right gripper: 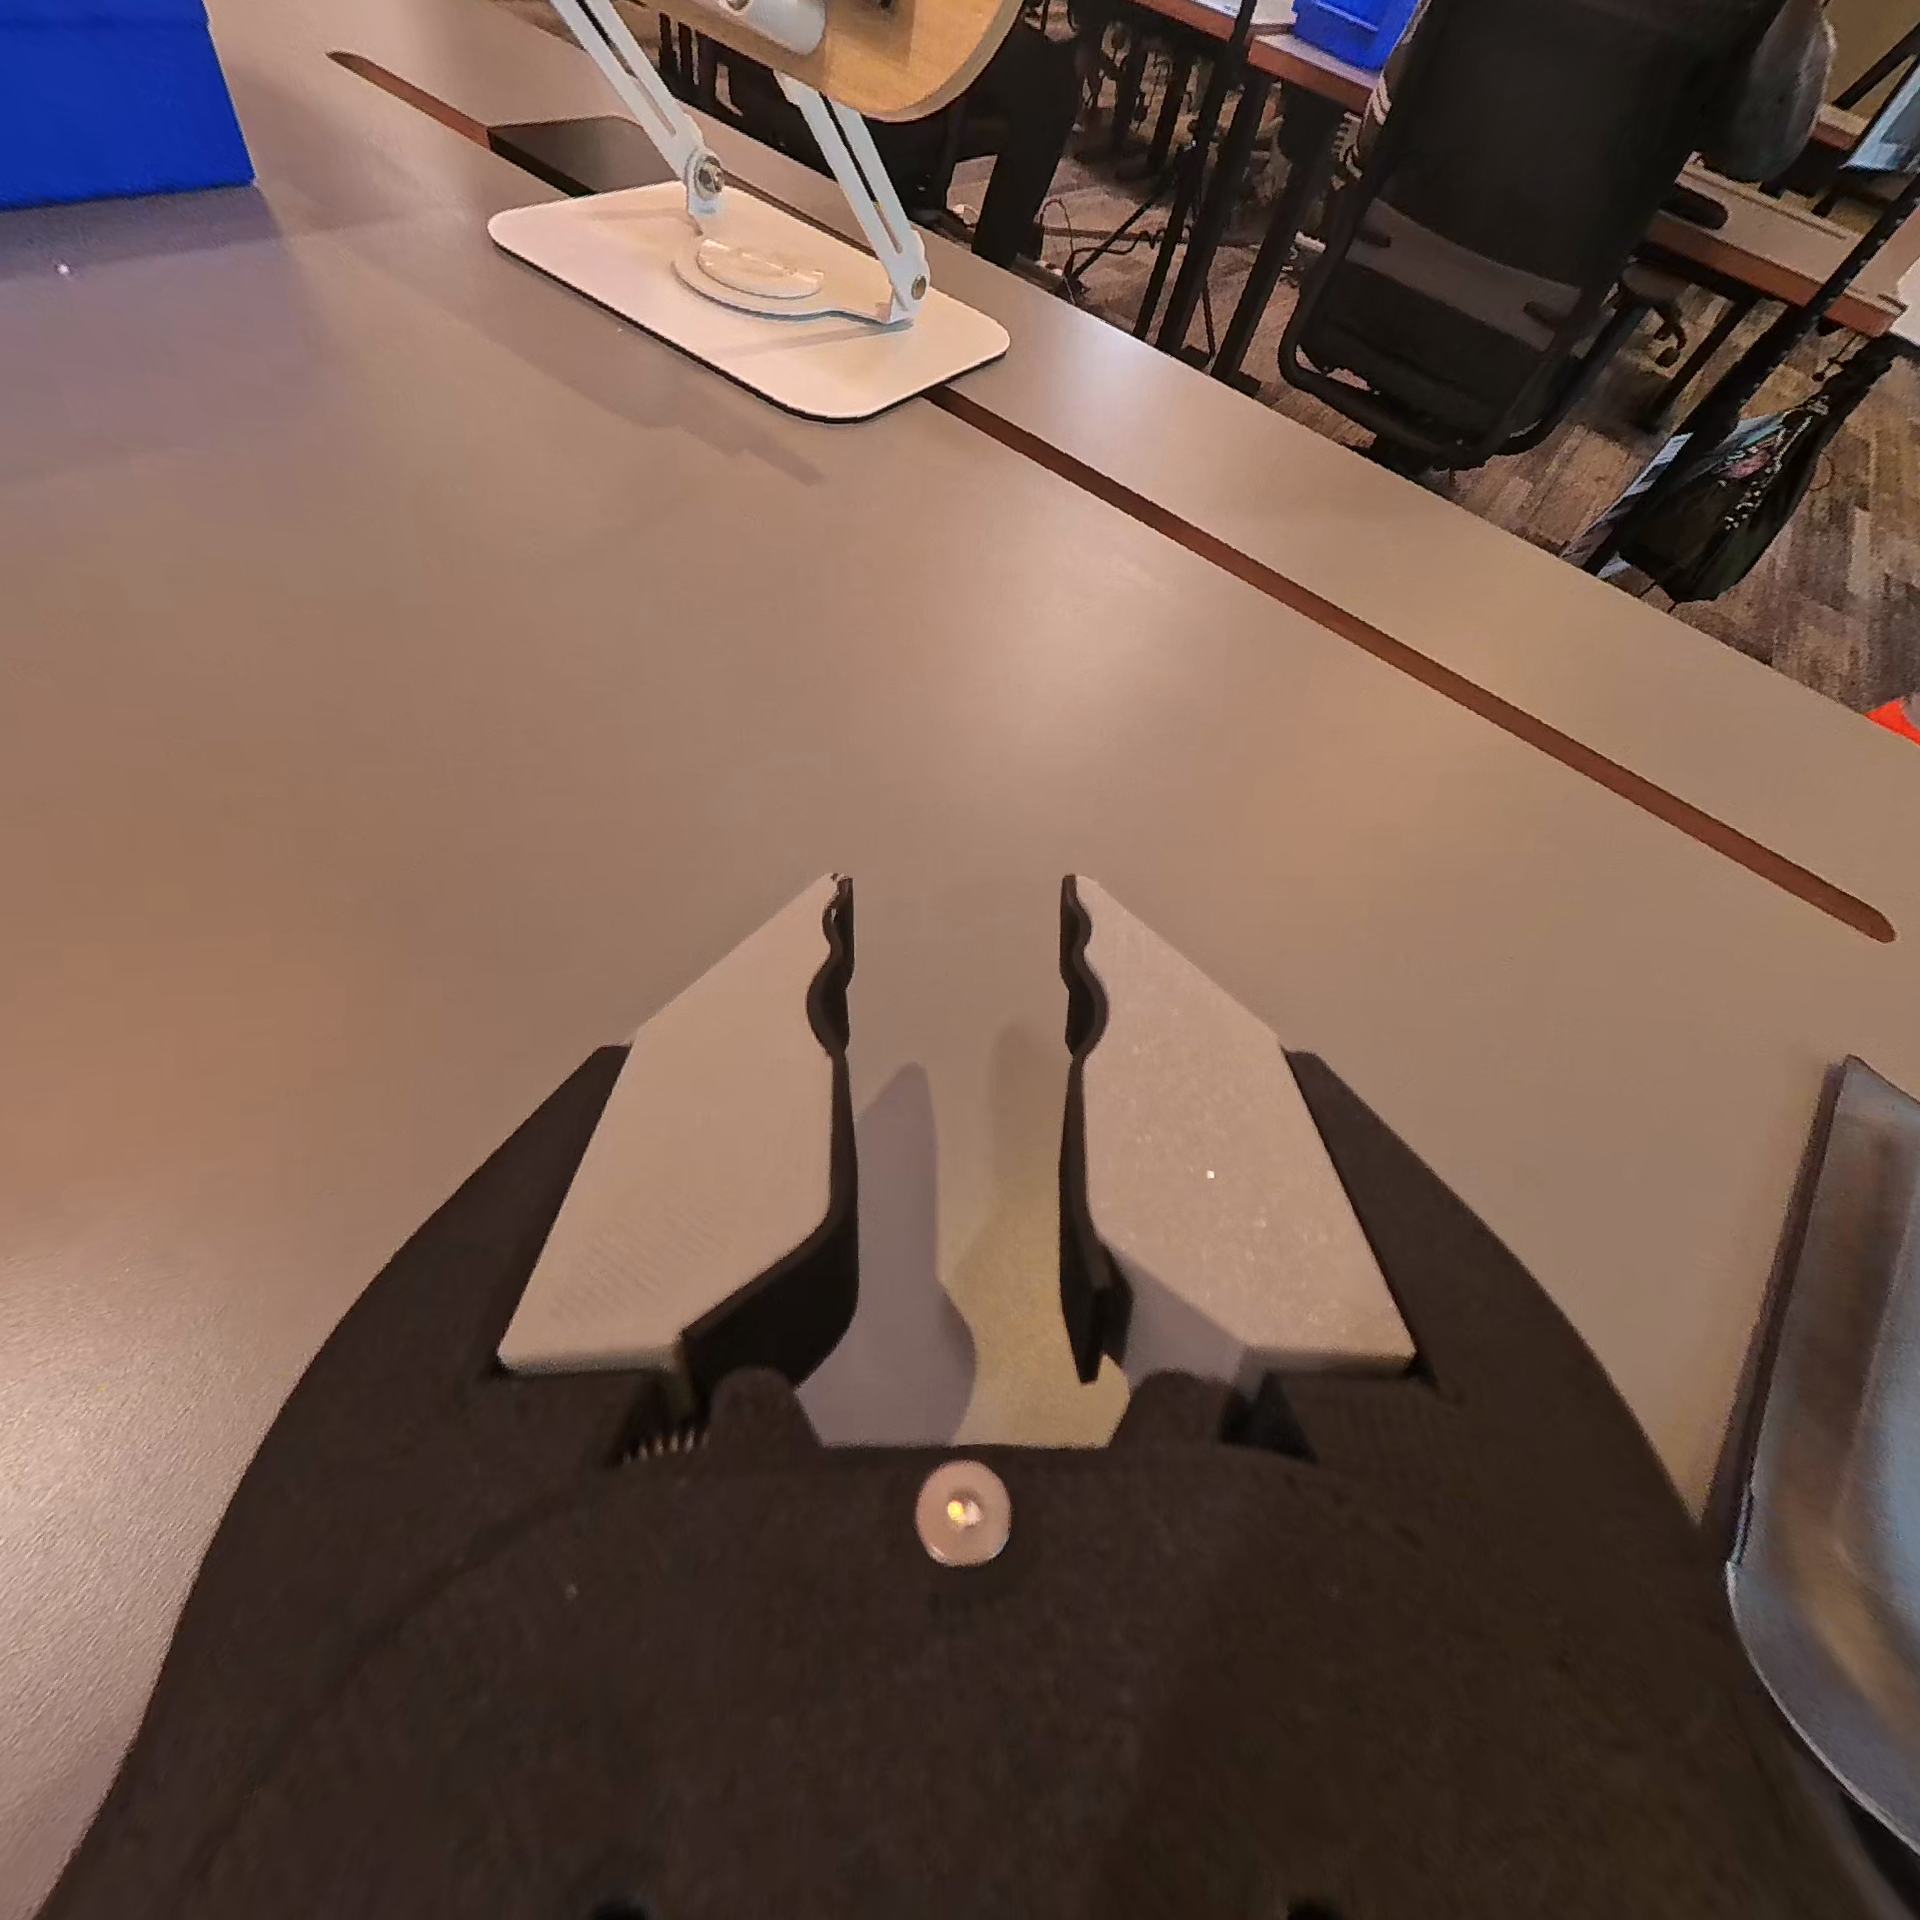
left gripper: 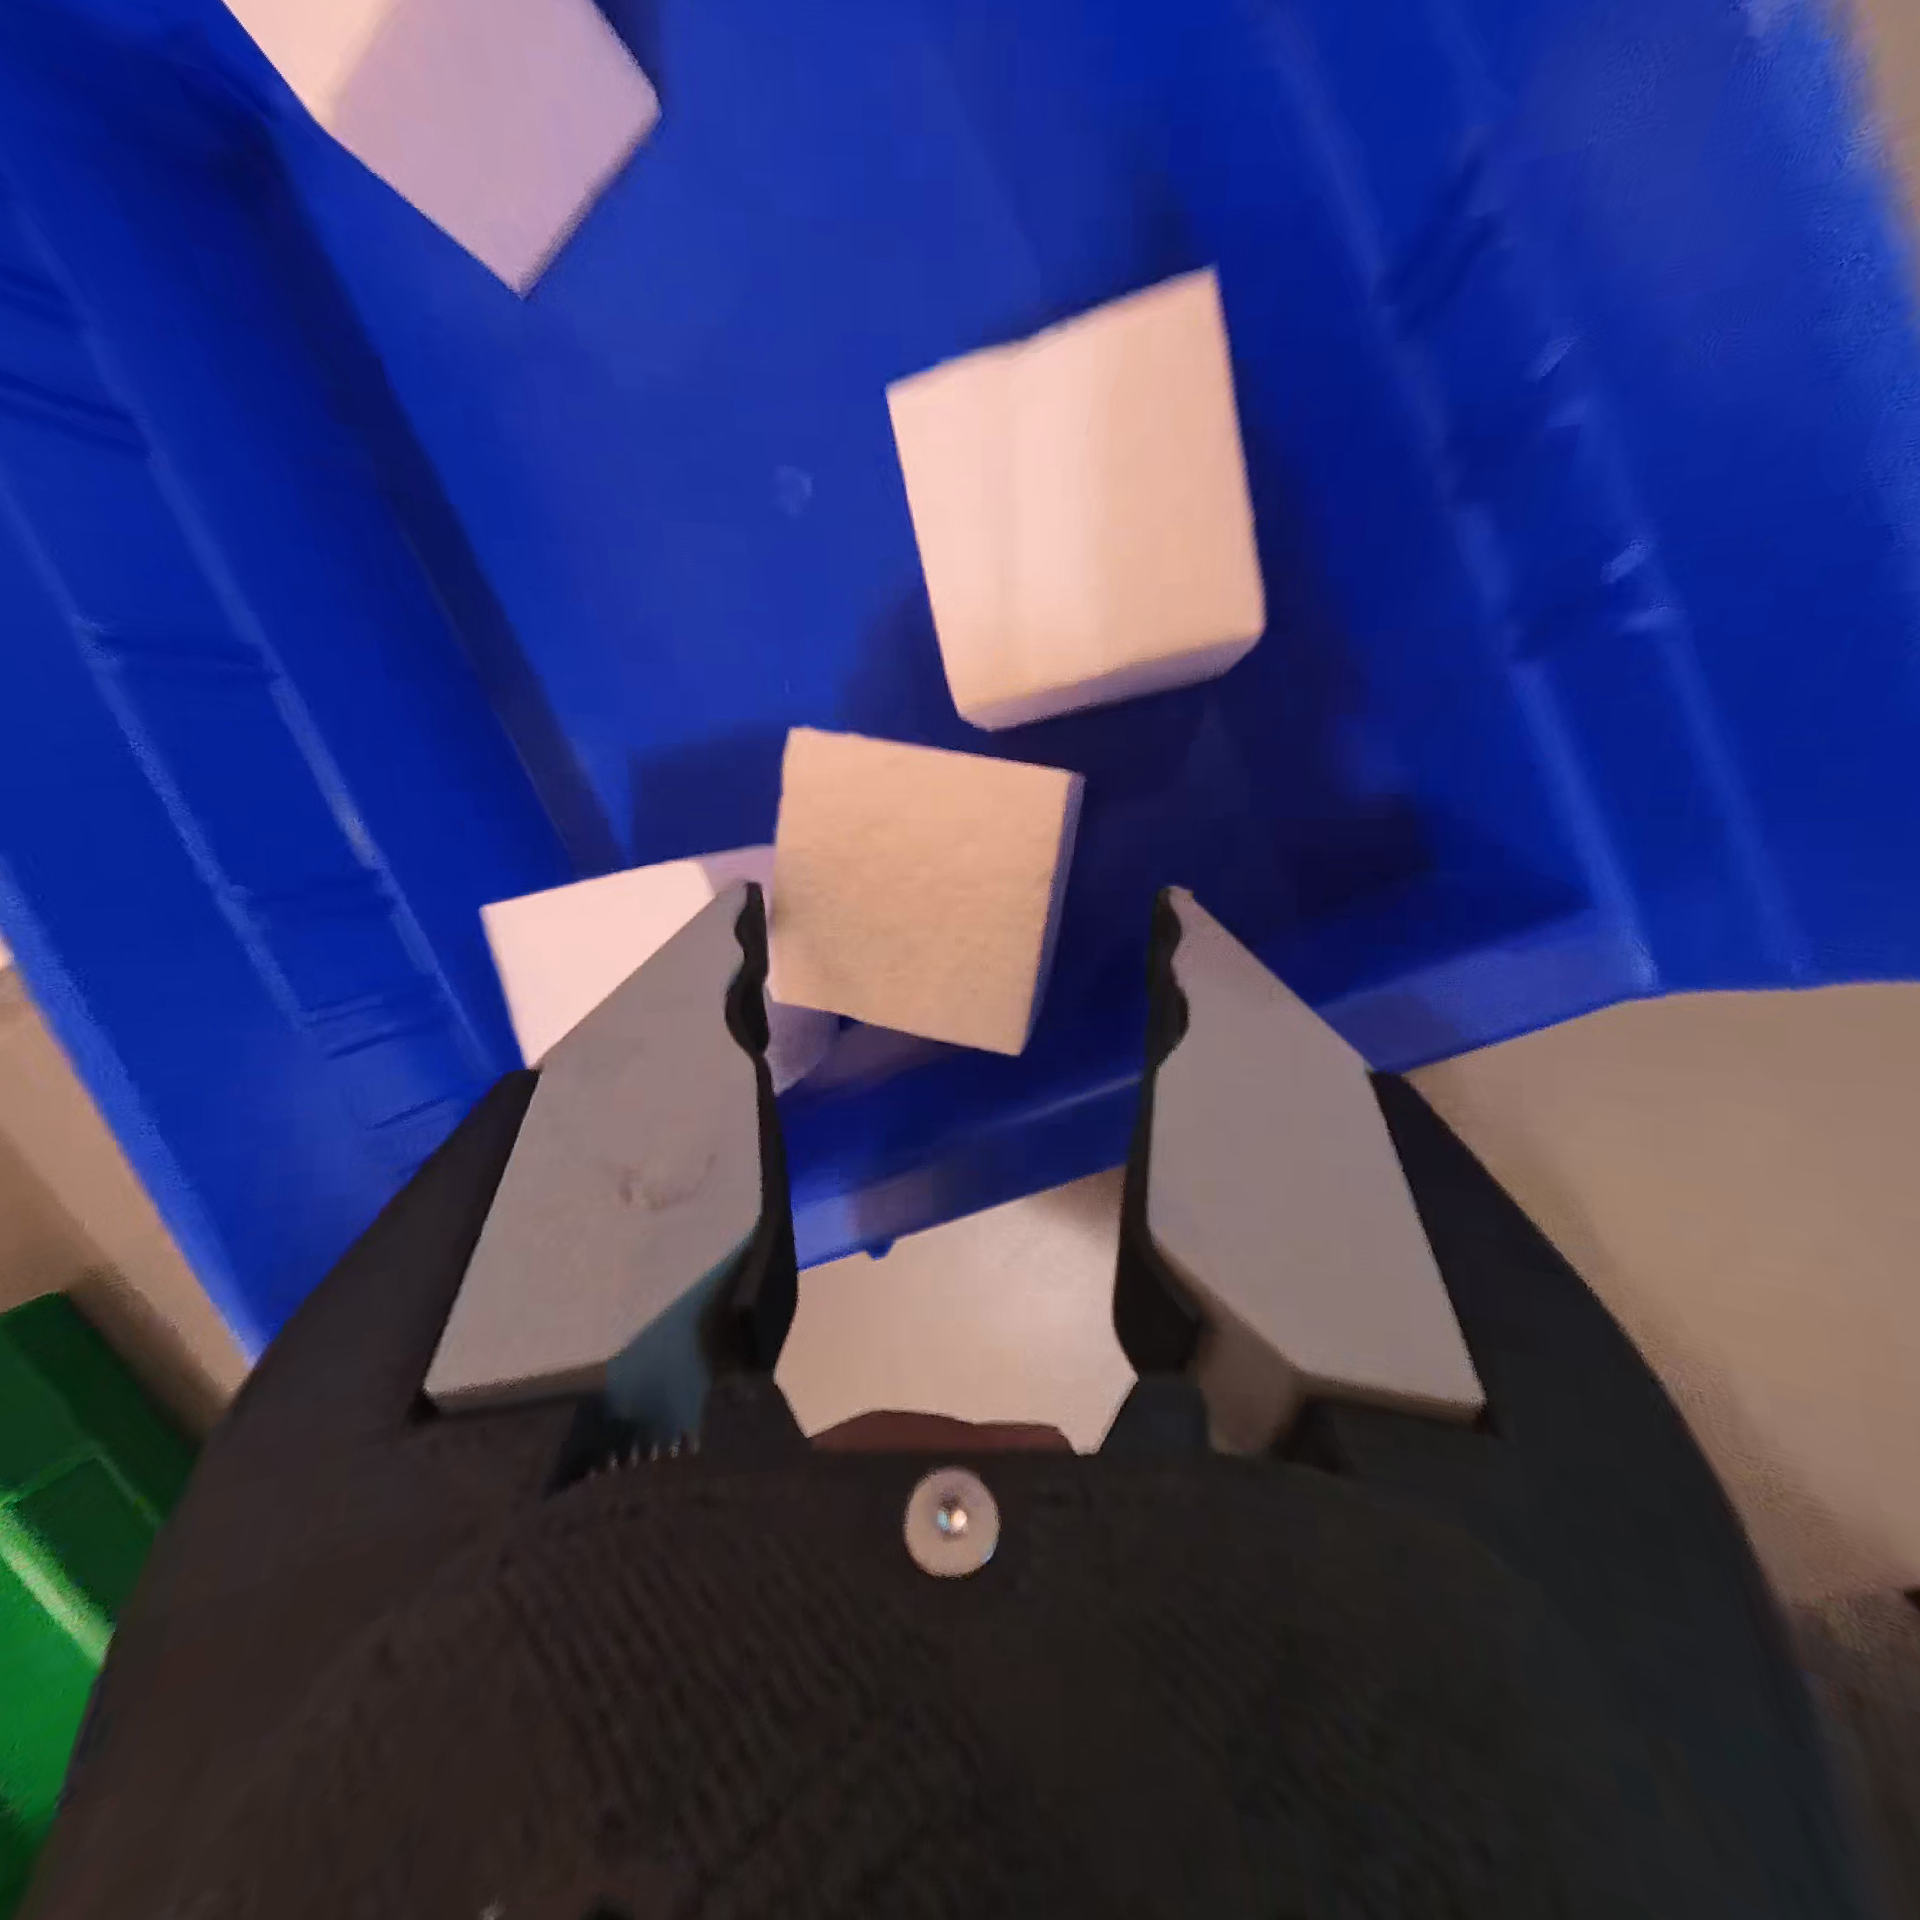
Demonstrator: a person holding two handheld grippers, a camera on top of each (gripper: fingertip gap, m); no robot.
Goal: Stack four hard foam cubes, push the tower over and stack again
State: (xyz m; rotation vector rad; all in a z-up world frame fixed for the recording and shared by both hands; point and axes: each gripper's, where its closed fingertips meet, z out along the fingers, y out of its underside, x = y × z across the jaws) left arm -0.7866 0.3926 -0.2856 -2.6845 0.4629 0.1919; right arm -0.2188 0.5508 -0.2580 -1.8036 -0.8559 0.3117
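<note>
the left claw point(left gripper: 961, 914) hangs spread above a blue bin point(left gripper: 1558, 520), gripping nothing. four pale foam cubes lie inside it: the nearest cube point(left gripper: 925, 894) sits tilted on a lower cube point(left gripper: 592, 966) by the bin's near wall, a third cube point(left gripper: 1075, 499) rests alone mid-floor, and a fourth cube point(left gripper: 447, 114) lies toward the far corner. no tower stands yet.

the view is smeared with motion, so the likeliest slip is a misjudged closing: the nearest cube sits skewed between the fingers, and a squeeze on its corners rather than its flats could spin it out or knock it off the cube below. the bin's near wall may also crowd the fingers.

the right claw point(right gripper: 956, 894) is released too, empty, low over a bare grey worktop point(right gripper: 520, 675). a white lamp base point(right gripper: 748, 301) stands at the worktop's far edge beside a dark slot point(right gripper: 1455, 675), with the blue bin at the far left corner. a green bin point(left gripper: 62, 1475) sits near the left claw. beyond are black chairs point(right gripper: 1455, 312) and patterned carpet.
</note>
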